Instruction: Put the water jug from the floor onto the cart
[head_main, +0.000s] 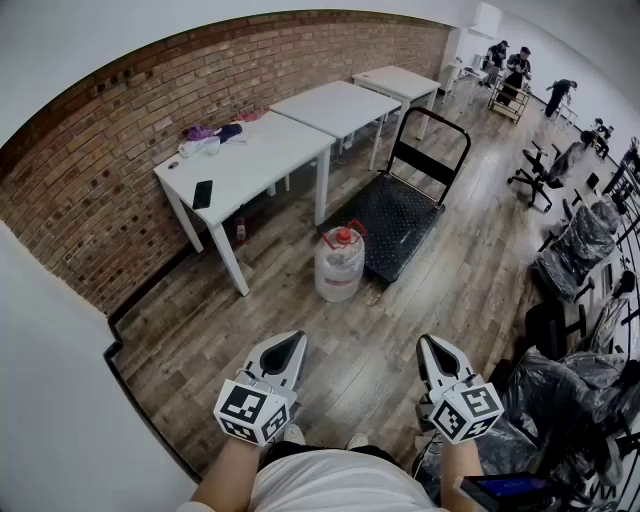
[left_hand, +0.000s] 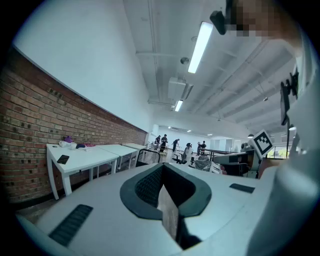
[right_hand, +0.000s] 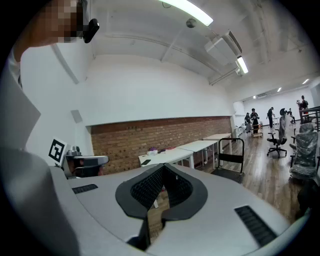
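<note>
The water jug (head_main: 340, 265), clear with a red cap, stands upright on the wood floor beside the near left corner of the black platform cart (head_main: 395, 215). The cart's upright handle (head_main: 430, 140) is at its far end and also shows in the right gripper view (right_hand: 231, 159). My left gripper (head_main: 283, 352) and right gripper (head_main: 437, 355) hover side by side near my body, well short of the jug. Both are shut with nothing between them; the tips meet in the left gripper view (left_hand: 162, 166) and in the right gripper view (right_hand: 163, 166). Neither gripper view shows the jug.
White tables (head_main: 250, 160) line the brick wall (head_main: 90, 190) on the left, one with a phone (head_main: 202, 194) on it. Plastic-wrapped office chairs (head_main: 575, 250) crowd the right side. Several people (head_main: 515, 70) stand at the far end of the room.
</note>
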